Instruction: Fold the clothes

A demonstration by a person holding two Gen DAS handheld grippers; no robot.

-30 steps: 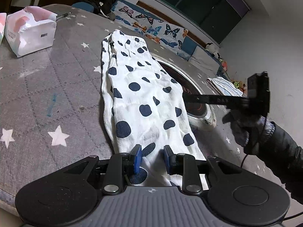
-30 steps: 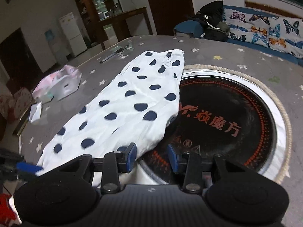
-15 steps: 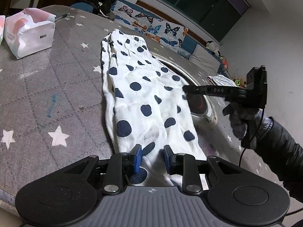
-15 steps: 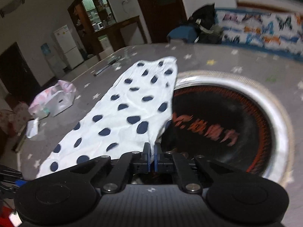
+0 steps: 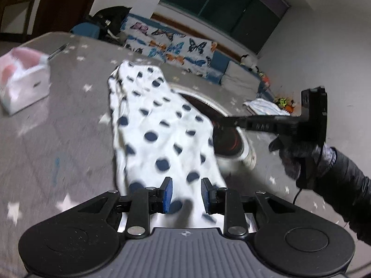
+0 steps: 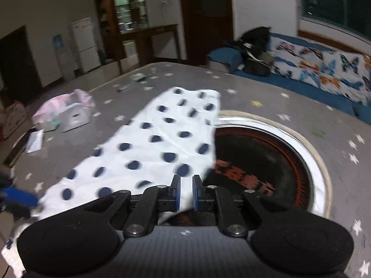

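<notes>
Garment (image 5: 162,134): white with dark polka dots, spread lengthwise on the grey star-print counter (image 5: 46,139), near hem under the left jaws, far end toward the butterfly sofa (image 5: 176,44); long right edge draped over the rim of the round built-in cooktop (image 6: 266,157).
Left gripper (image 5: 184,194): jaws set wide, cloth lying between the blue pads (image 5: 167,194) but not pinched; hem passing beneath and running back out of sight under the gripper body.
Right gripper (image 6: 184,195): jaws narrowed to a slim gap at the garment's side edge beside the cooktop; fabric visible in that gap, firm pinch or mere contact impossible to tell through the blur.
Risk, near end: with the left jaws so wide, likely to close on one layer only, or to push the hem into a wrinkle instead of lifting it.
Risk, side edge: thin cloth likely to slip from a shallow bite, dropping back onto the cooktop and skewing the fold line.
Risk, both ends: uneven lifting likely to drag the whole piece across the counter rather than fold it, twisting the far end.
Risk, far: white tissue pack (image 5: 25,78) well left of the cloth, unlikely to be touched; striped folded cloth (image 5: 264,107) beyond the cooktop, also well apart.
Blur: heavy in both views, fine contact at the pads uncertain.
</notes>
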